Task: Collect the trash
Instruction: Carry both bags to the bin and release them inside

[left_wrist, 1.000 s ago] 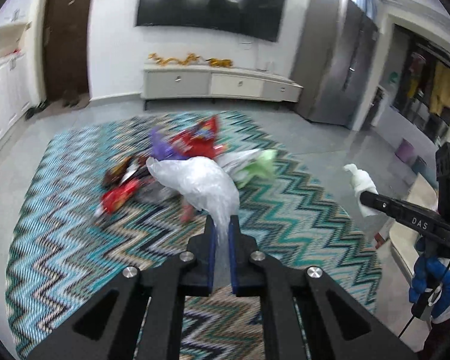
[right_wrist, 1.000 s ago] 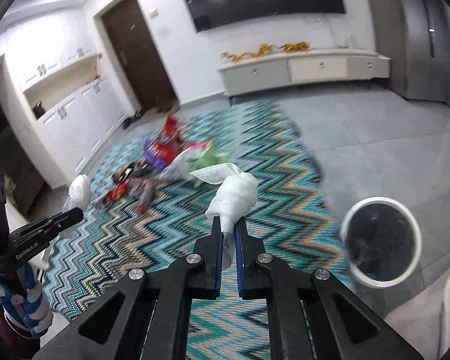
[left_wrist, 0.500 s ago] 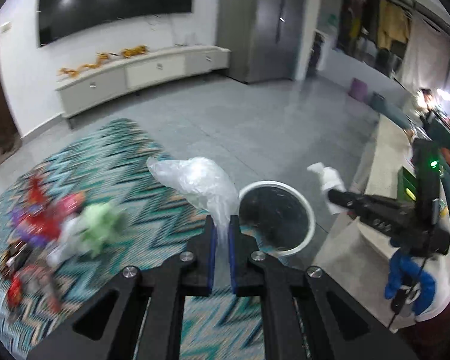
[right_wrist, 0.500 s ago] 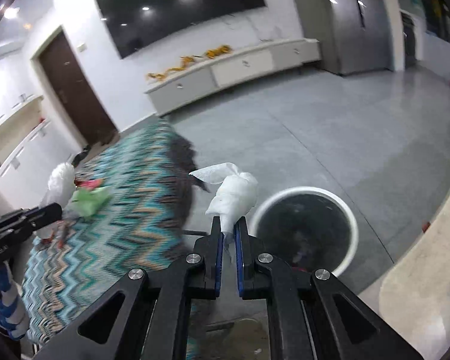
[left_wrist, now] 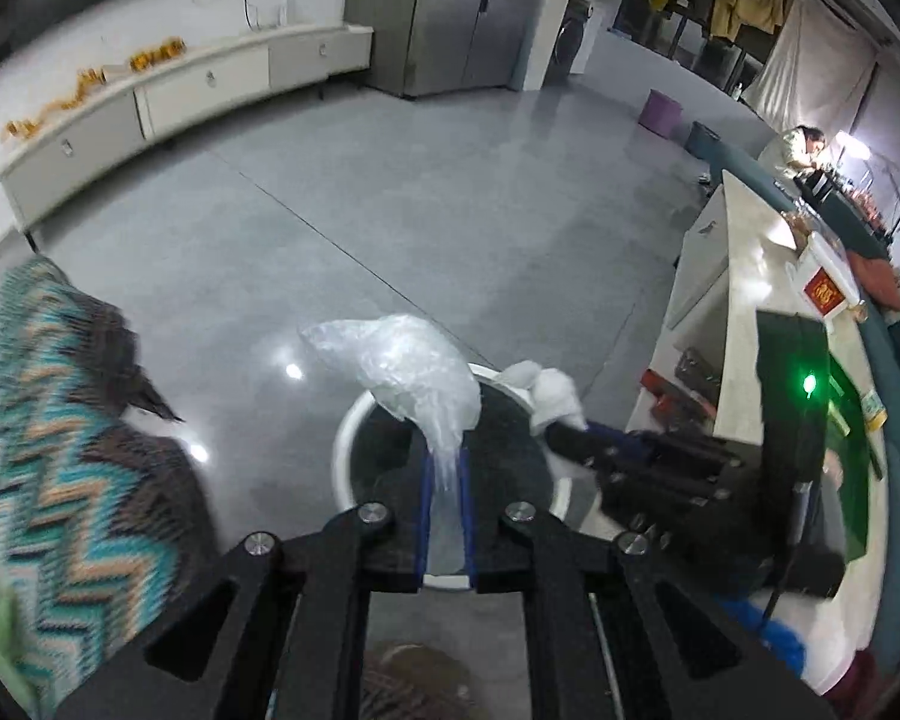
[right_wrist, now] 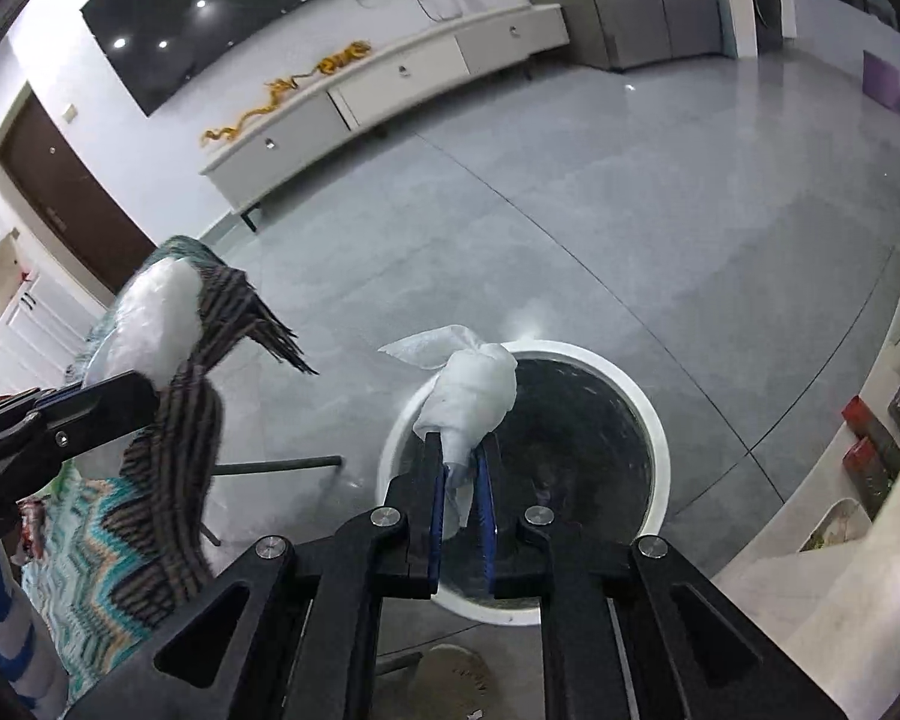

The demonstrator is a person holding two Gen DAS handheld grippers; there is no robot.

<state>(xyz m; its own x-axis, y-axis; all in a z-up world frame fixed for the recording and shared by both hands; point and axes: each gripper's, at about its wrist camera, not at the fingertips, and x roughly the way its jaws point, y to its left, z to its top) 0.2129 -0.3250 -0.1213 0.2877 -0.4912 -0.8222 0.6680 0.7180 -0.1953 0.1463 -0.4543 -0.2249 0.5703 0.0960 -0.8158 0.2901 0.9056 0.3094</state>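
My left gripper (left_wrist: 445, 468) is shut on a clear crumpled plastic bag (left_wrist: 408, 372) and holds it above the round white bin (left_wrist: 345, 450) with a black liner. My right gripper (right_wrist: 461, 456) holds a crumpled white tissue (right_wrist: 474, 390) over the same bin (right_wrist: 654, 456); its jaws stand slightly apart with the tissue between them. The right gripper with its tissue (left_wrist: 549, 396) also shows in the left wrist view at the bin's right rim. The left gripper with its plastic bag (right_wrist: 150, 324) shows at the left of the right wrist view.
A zigzag teal rug (left_wrist: 48, 420) with a fringed edge lies left of the bin on the grey tiled floor. A pale counter (left_wrist: 744, 324) stands to the right. A white low cabinet (right_wrist: 390, 78) and a dark door (right_wrist: 60, 180) are at the far wall.
Both grippers have swung right from the rug's trash pile and come over the bin, each still carrying its item. The right gripper's jaws look a little wider than before.
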